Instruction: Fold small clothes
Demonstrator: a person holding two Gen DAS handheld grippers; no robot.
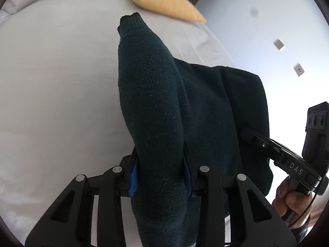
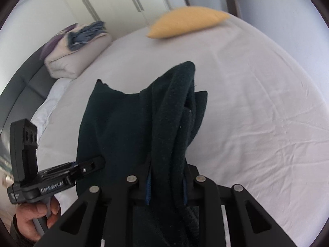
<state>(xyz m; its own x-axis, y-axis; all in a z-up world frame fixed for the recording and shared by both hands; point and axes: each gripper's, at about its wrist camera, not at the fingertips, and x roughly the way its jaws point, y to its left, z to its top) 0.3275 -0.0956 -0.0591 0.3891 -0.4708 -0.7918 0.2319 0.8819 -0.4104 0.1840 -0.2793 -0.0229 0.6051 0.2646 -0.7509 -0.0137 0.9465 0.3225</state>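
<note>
Now, left claw [image 1: 162,177]: pinched on dark green knitted sweater [image 1: 164,94].
right claw [image 2: 166,185]: pinched on same sweater.
risk: thick bunch slips out, drops onto white bed [image 2: 257,113] below, fold goes crooked.

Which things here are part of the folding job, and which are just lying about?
In the job:
dark knit garment
left gripper, shut on it
right gripper, shut on it
white bed sheet

Lying about:
yellow cushion
grey pillow
blue cloth on the pillow
</note>
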